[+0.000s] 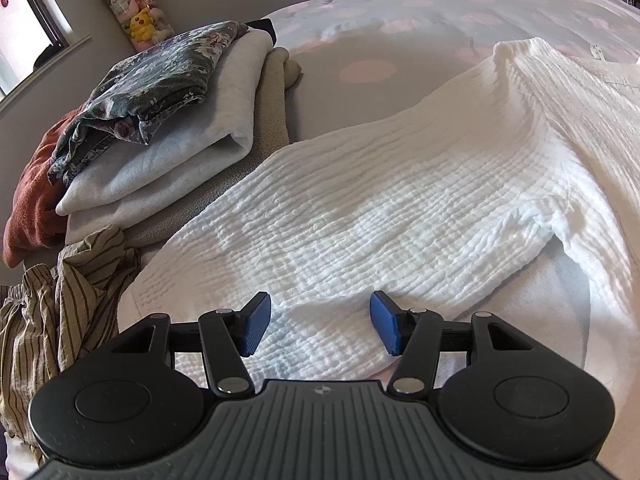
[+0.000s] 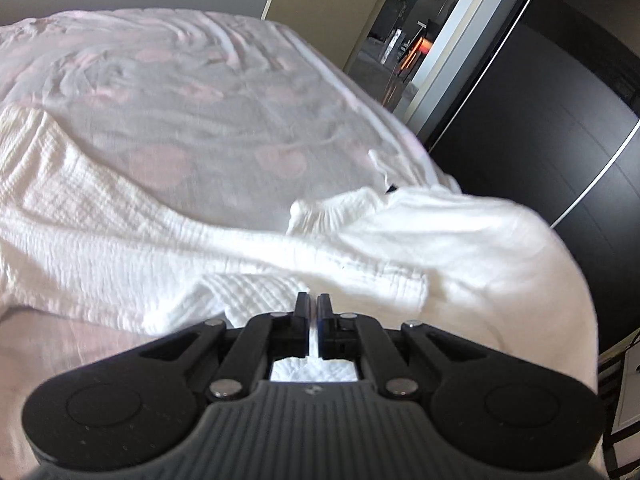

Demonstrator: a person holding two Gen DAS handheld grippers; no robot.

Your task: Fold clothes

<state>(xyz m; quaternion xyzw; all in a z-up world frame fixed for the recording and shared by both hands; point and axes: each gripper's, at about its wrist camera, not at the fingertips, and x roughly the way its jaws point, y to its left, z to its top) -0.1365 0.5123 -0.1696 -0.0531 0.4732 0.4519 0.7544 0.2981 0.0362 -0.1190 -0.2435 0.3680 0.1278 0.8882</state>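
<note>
White crinkled garment (image 1: 400, 200) lies spread on the bed cover (image 1: 400, 60), directly ahead of and beneath the left gripper (image 1: 320, 326), whose blue pads (image 1: 256, 330) stand spread apart with a small ridge of the cloth rising between them, not pinched. No writing can be read in this left wrist view; only a small round emblem (image 1: 322, 391) sits on the gripper's ribbed body. To the tool's left rests a stack of folded clothes (image 1: 160, 152) topped by a dark floral piece (image 1: 160, 80), with a striped garment (image 1: 60, 300) crumpled nearer and a rust-coloured cloth (image 1: 32, 208) behind it; far ahead-left, plush toys (image 1: 136, 8) are stacked in a column by a window (image 1: 24, 32). In the right wrist view, blurred, the right gripper (image 2: 313, 308) has its fingers pressed together, and white cloth shows in the narrow slit between them, so it appears to pinch the white crinkled garment (image 2: 160, 248), which stretches away to the left and bunches ahead-right at the bed's edge. Only this view shows a dark wardrobe (image 2: 540, 120) and an open doorway (image 2: 404, 40) ahead-right; no legible text here either.
</note>
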